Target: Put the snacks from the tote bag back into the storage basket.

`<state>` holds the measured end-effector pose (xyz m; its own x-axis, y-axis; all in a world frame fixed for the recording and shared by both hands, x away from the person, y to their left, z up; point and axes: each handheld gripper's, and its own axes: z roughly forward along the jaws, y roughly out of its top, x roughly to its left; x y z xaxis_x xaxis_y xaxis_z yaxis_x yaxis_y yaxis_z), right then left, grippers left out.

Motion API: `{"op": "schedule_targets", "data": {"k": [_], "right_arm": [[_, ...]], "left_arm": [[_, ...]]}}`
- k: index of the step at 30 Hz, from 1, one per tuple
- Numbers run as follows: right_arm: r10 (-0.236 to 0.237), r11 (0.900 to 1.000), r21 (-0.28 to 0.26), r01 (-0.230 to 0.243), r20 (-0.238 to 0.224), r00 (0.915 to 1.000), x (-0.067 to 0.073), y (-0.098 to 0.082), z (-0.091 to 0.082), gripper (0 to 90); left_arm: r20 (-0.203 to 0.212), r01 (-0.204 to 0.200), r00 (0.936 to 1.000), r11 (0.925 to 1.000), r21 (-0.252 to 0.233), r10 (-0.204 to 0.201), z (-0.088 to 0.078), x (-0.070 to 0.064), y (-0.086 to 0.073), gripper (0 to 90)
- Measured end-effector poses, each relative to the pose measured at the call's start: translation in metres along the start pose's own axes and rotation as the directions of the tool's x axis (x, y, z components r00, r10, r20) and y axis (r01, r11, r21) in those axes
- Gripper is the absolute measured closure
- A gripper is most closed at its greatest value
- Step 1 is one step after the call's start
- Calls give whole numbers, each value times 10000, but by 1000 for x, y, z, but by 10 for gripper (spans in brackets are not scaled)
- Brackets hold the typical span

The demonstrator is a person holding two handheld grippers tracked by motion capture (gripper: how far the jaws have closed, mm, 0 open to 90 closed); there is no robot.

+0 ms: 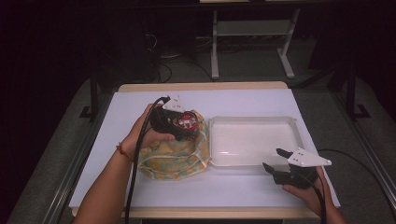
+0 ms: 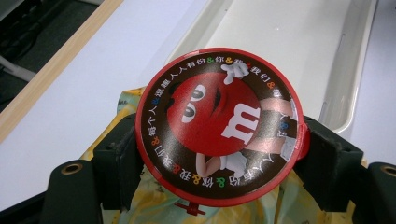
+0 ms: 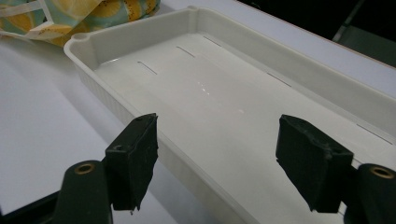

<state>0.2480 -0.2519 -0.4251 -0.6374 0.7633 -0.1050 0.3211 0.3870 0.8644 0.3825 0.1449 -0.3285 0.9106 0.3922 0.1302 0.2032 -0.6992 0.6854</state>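
1. Left gripper closed on a round red-rimmed candy tub with a cartoon face and a white "m" on its glossy lid; both black jaws pressed against opposite sides of the rim, seen clearly in the left gripper view.
2. Tub held just above a yellow and teal patterned cloth bag with pale straps, at the left half of the white table top, just beside the left wall of a shallow white plastic tray.
3. Probably partway through: tub already gripped and lifted clear of the bag, not yet carried over or set into the tray.
4. Tray floor bare and shiny, so likely nothing delivered so far; transfer and release apparently left to do.
5. Right gripper hovering at the near right corner of the tray, jaws spread wide with nothing between them, the tray rim visible through the gap in the right gripper view.
6. Lid facing the left gripper's camera almost square-on, ringed with small coloured lettering, a small red tab sticking out at its lower edge; smooth hard plastic, likely slippery under a light squeeze.
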Motion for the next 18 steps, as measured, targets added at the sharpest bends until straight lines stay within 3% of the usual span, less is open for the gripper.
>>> {"op": "schedule_targets", "data": {"k": [18], "right_arm": [[-19,10000,-4,19,15,10000,0,0,-1,289]], "left_arm": [[300,-384,9988,9993,3,384,13,-11,21,242]]}}
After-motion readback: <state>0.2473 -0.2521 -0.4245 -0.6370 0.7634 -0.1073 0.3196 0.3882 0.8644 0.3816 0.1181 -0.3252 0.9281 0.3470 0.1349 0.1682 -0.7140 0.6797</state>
